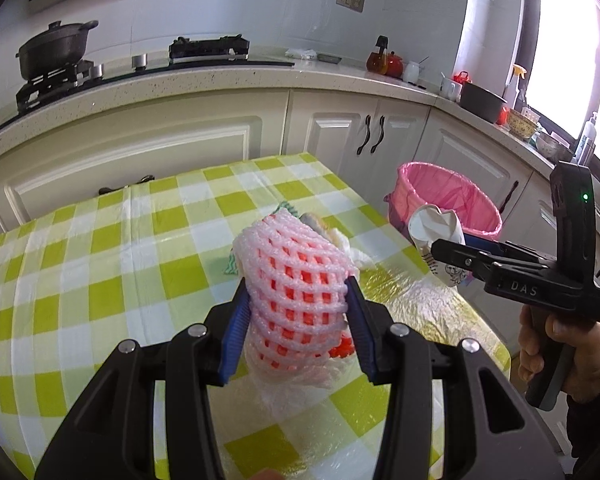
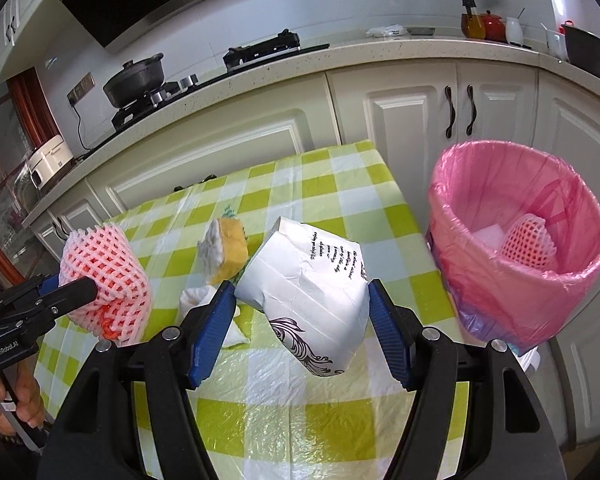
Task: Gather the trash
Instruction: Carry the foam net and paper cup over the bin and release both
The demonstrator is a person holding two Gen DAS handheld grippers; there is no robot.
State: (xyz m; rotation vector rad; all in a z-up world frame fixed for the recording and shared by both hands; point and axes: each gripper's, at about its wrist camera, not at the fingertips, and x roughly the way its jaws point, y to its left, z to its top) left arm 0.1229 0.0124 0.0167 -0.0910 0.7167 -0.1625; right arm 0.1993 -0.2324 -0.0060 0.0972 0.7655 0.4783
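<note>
Foam net (image 1: 296, 292) is clamped in the left gripper (image 1: 296, 312) and a crushed paper cup (image 2: 308, 296) in the right gripper (image 2: 302, 320), both above the table (image 2: 300, 408); releasing short of the bin (image 2: 516, 240) would drop them on the floor.

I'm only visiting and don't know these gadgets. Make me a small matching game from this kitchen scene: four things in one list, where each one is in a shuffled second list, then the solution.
Things:
1. foam fruit net
2. crumpled paper cup
3. yellow sponge
4. second foam net

Places:
A. lying on the checked tablecloth
B. inside the pink-lined trash bin
C. clamped in the left gripper
D. clamped in the right gripper

Pairs: 1-C, 2-D, 3-A, 4-B
</note>
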